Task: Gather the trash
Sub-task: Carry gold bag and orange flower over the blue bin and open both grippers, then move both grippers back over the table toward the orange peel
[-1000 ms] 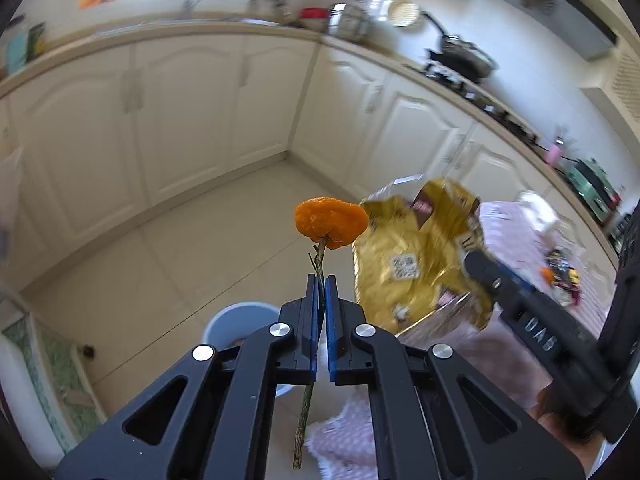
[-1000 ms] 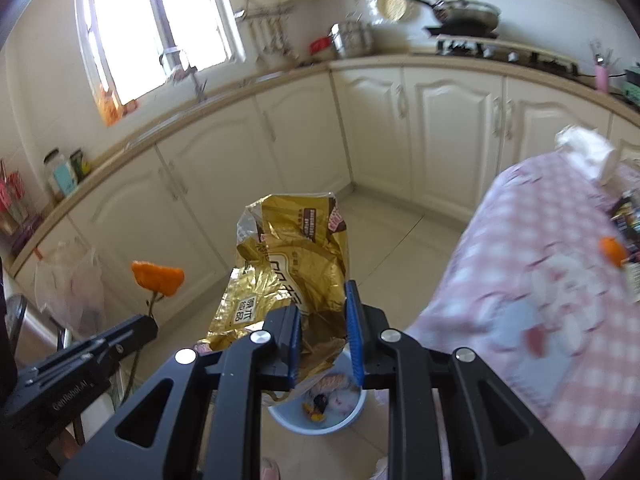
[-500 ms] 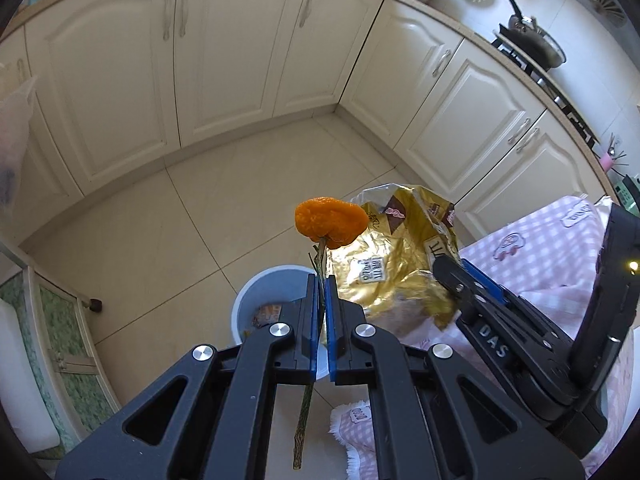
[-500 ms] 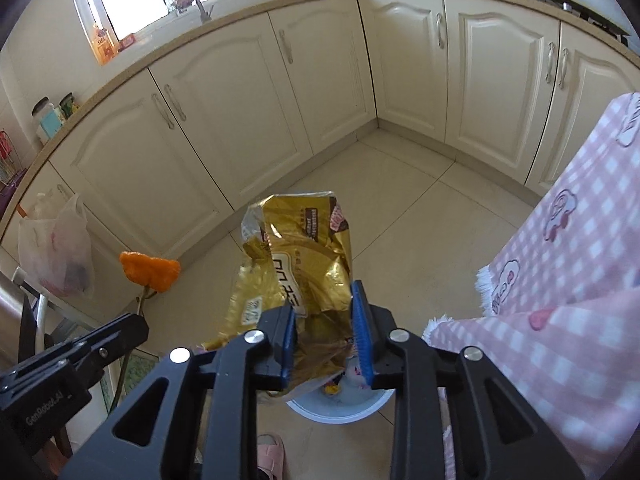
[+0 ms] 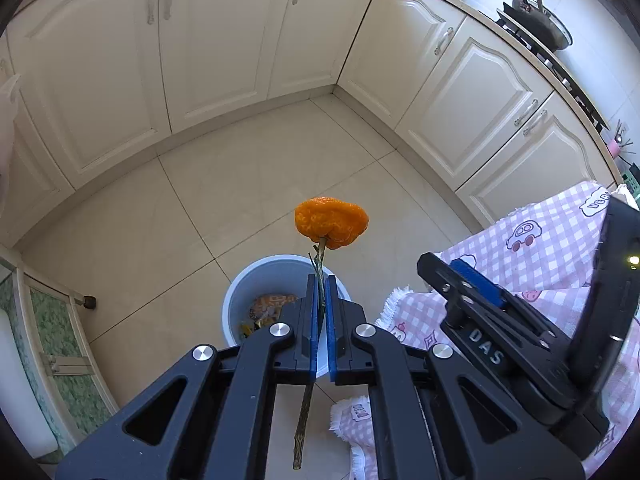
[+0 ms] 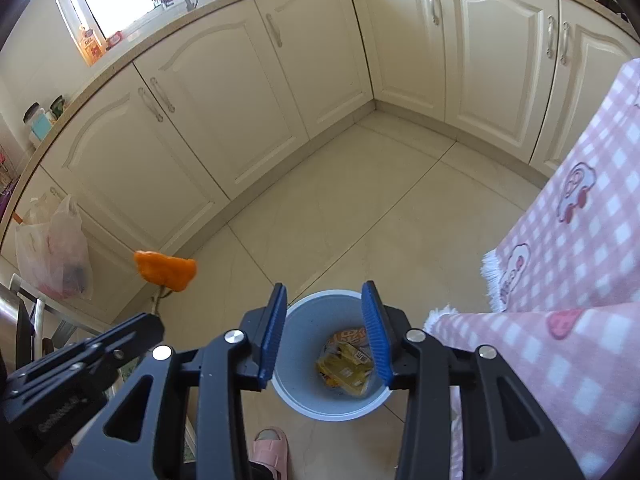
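My left gripper point(image 5: 319, 280) is shut on the thin stem point(image 5: 306, 412) of an orange peel point(image 5: 331, 227) and holds it upright above the pale blue trash bin point(image 5: 256, 280). The peel also shows in the right wrist view point(image 6: 165, 271). My right gripper point(image 6: 325, 294) is open and empty, directly over the bin point(image 6: 304, 360). The gold snack bag point(image 6: 346, 366) lies crumpled inside the bin among other wrappers. The right gripper shows in the left wrist view point(image 5: 460, 276) to the right of the peel.
Cream cabinets point(image 6: 248, 92) run along the far walls around the tiled floor point(image 6: 372, 208). A table with a pink checked cloth point(image 6: 580, 240) stands on the right, close to the bin. A plastic bag point(image 6: 52, 248) hangs at left. A pink slipper point(image 6: 270, 446) is below.
My right gripper opened and the gold snack bag dropped into the bin. Both grippers tilted down toward the bin. The left gripper still holds the peel's stem.
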